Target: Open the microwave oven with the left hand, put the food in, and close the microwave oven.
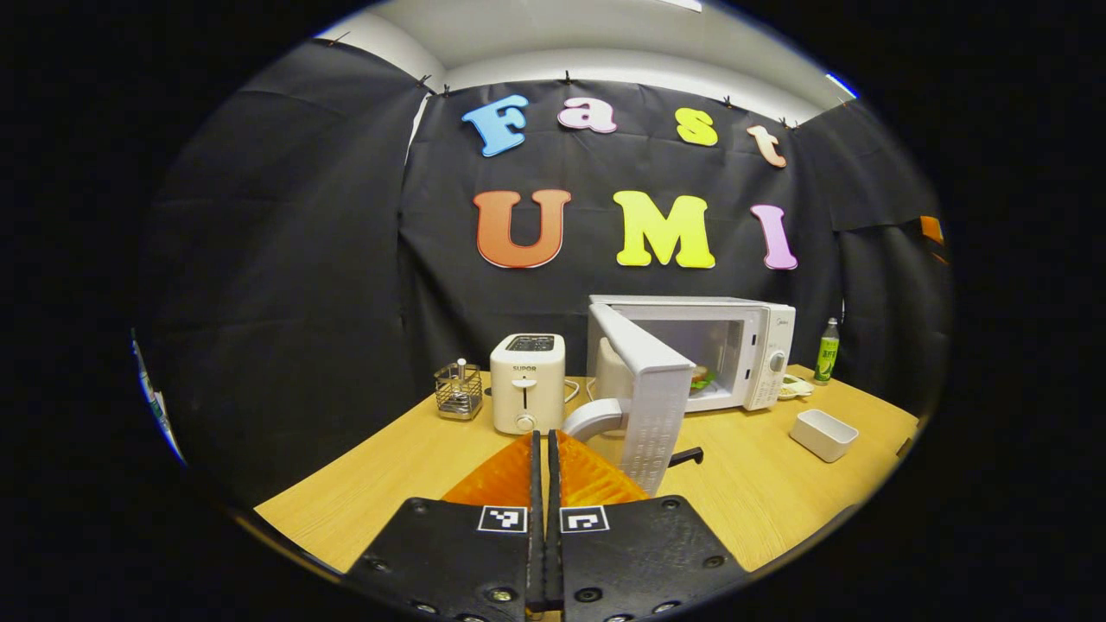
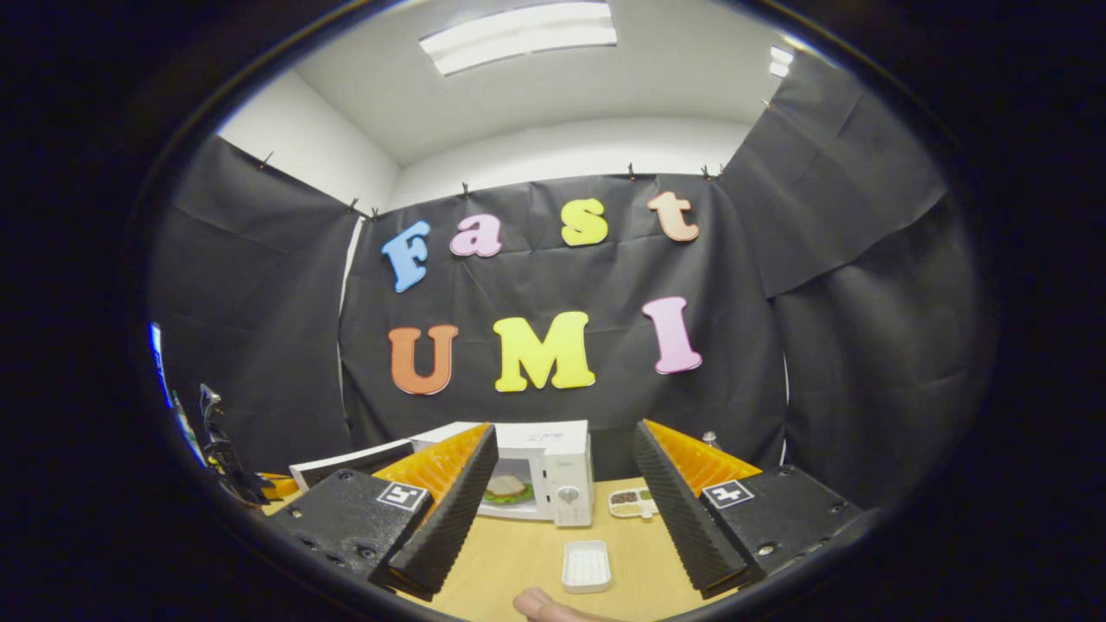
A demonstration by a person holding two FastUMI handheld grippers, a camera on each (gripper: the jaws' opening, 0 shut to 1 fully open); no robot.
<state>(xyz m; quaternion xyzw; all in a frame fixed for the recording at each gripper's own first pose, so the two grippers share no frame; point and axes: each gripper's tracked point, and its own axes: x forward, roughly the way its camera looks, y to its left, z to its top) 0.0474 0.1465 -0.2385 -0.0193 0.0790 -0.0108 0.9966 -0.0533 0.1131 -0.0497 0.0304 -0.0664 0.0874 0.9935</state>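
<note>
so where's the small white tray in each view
Left gripper view: the small white tray lies at right on the wooden table, in front and to the right of the microwave.
Right gripper view: it lies low in the middle, between the open tongs, nearer than the microwave.
Shared landmark: the white microwave with its door open.

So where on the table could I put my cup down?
Bare wood lies in front of the white toaster and between the open white microwave and the small white rectangular dish. It's crowded at the microwave's swung-out door.
</note>
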